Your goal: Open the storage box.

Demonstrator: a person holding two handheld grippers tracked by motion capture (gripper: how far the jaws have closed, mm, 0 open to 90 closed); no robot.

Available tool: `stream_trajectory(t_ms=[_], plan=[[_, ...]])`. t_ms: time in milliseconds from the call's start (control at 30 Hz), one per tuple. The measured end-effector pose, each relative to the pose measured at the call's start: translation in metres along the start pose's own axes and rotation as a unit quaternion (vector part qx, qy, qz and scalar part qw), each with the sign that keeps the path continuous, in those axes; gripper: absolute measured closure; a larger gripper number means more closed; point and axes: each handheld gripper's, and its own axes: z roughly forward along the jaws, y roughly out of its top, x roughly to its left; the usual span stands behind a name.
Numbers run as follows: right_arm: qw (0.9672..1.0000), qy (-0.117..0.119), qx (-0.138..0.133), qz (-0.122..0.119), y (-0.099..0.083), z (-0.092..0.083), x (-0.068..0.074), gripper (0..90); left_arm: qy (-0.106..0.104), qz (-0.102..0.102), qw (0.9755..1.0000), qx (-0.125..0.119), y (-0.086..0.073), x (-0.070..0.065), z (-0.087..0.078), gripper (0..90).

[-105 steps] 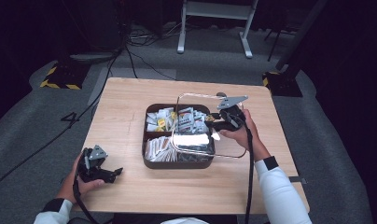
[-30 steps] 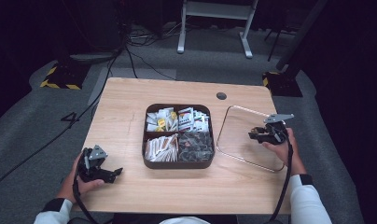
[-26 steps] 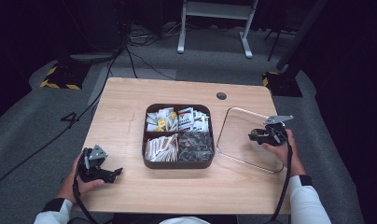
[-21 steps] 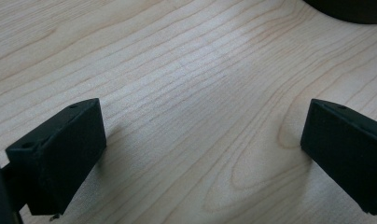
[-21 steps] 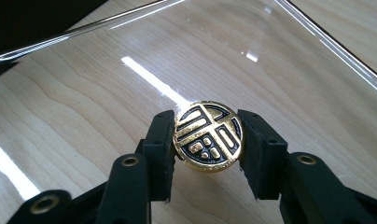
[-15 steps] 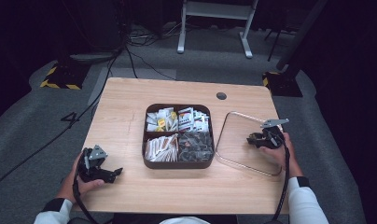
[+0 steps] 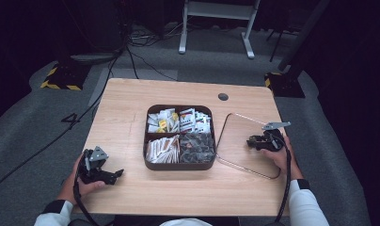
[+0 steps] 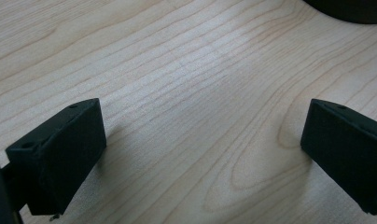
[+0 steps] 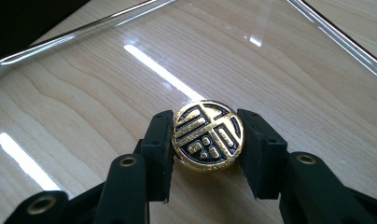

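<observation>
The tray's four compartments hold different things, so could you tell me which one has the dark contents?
It is the compartment nearest the person on the right, beside the clear lid. Its contents look dark grey, while the other three hold pale or colourful packets.

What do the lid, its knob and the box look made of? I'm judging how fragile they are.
Lid: clear glass or acrylic; wood grain shows through, with sharp glare. Knob: probably gilt metal with black inlay. Box: dark, matte, possibly plastic or wood.
</observation>
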Motion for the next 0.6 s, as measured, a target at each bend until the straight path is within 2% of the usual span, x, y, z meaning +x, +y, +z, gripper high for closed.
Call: stream_trajectory(t_ms=[67,167,200,233,267,333,533,600], plan=[[1.0,0.003,-0.005,0.004,-0.001,0.0,-0.001,56.5,0.0,0.0,1.0,0.0,0.0,0.0,0.0,0.3],[0.9996,0.015,-0.011,0.019,-0.002,0.0,-0.003,48.8,0.0,0.0,1.0,0.0,0.0,0.0,0.0,0.3],[0.9998,0.003,-0.002,0.017,-0.001,0.0,-0.001,42.3,-0.001,0.002,1.0,0.0,0.0,0.0,0.0,0.3],[0.9998,0.003,-0.002,0.017,-0.001,0.0,-0.001,42.3,-0.001,0.002,1.0,-0.001,0.0,0.0,0.0,0.3],[0.9999,0.0,0.002,0.016,0.0,0.0,-0.001,38.1,-0.002,0.003,1.0,-0.001,0.0,0.001,0.0,0.3],[0.9997,-0.017,0.013,0.011,0.001,-0.001,0.001,33.6,-0.002,0.004,1.0,0.0,0.001,0.001,0.0,0.3],[0.9995,-0.026,-0.004,0.018,0.002,-0.009,0.002,30.8,-0.002,0.005,1.0,0.0,0.001,0.001,0.0,0.3],[0.9991,-0.034,-0.02,0.015,0.004,-0.014,0.003,31.9,-0.002,0.003,1.0,0.001,0.0,0.001,0.0,0.3]])
